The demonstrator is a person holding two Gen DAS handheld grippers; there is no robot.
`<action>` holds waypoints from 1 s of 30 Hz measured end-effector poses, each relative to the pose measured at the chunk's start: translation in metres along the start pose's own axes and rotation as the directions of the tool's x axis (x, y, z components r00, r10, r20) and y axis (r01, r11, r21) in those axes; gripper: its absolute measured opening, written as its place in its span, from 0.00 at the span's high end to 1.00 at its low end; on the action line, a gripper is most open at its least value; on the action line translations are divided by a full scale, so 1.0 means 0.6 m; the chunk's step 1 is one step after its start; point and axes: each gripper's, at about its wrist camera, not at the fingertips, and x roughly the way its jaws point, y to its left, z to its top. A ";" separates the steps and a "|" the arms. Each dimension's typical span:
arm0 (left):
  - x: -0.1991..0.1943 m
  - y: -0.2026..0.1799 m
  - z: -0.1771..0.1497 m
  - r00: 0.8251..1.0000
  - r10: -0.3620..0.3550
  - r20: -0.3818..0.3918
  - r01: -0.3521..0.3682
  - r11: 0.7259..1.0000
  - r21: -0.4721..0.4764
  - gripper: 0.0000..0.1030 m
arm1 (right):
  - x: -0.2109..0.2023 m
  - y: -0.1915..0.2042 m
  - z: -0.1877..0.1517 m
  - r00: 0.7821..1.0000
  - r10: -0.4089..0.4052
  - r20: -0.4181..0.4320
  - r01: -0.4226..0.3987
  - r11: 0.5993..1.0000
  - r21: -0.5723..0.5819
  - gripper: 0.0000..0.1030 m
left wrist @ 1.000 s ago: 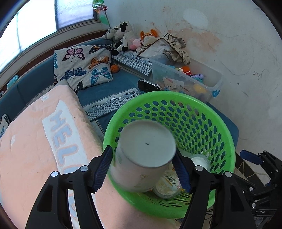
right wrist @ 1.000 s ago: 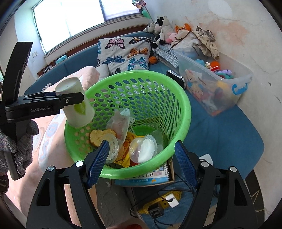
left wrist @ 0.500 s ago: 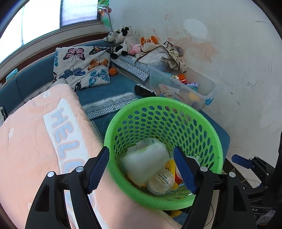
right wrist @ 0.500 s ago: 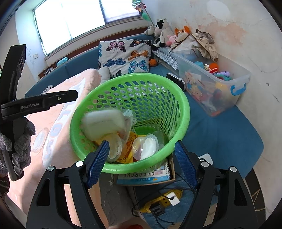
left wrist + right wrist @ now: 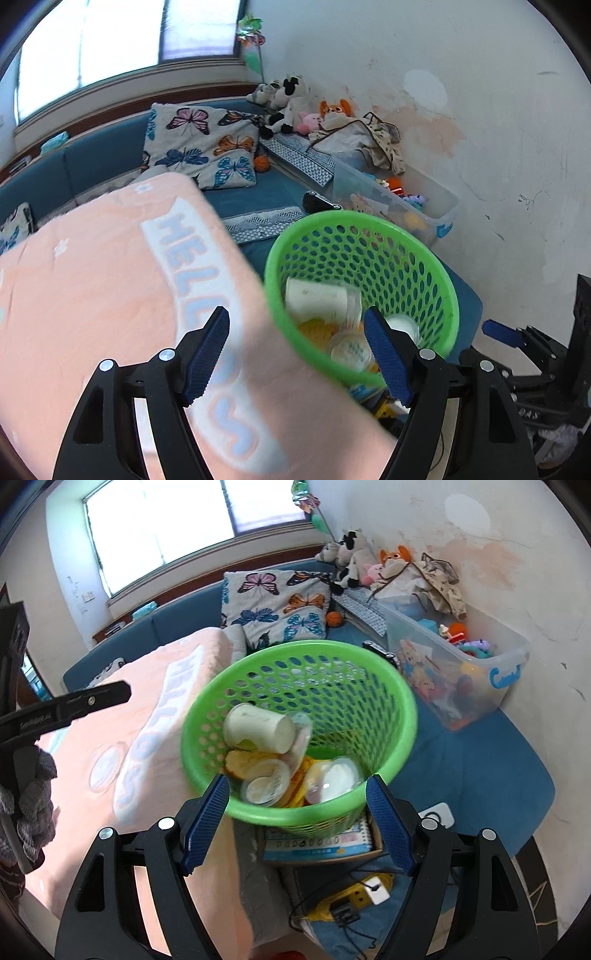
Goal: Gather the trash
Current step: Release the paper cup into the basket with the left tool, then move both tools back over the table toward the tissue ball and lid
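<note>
White cup is lying on its side inside the green basket, on the other trash. Left gripper and right gripper are both gaping wide, holding nothing.

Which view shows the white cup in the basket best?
The right wrist view: the white cup lies on its side, fully visible atop the trash in the green basket. The left wrist view shows it partly hidden behind the rim.

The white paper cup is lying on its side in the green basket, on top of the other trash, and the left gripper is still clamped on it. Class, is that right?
Not quite. The white paper cup does lie on its side in the green basket on the other trash, but the left gripper is open and empty, as the left wrist view shows.
</note>
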 end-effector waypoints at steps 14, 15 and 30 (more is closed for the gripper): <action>-0.122 0.128 -0.128 0.987 0.161 0.015 -0.158 0.980 -0.117 0.30 | 0.019 0.134 -0.034 0.992 0.118 -0.045 -0.122 0.988 -0.096 0.24; -0.129 0.136 -0.133 0.986 0.168 0.018 -0.165 0.979 -0.122 0.30 | 0.020 0.142 -0.034 0.991 0.124 -0.047 -0.128 0.986 -0.103 0.24; -0.232 0.261 -0.253 0.948 0.318 -0.013 -0.312 0.921 -0.232 0.28 | 0.073 0.298 -0.037 0.969 0.210 -0.129 -0.238 0.935 -0.262 0.17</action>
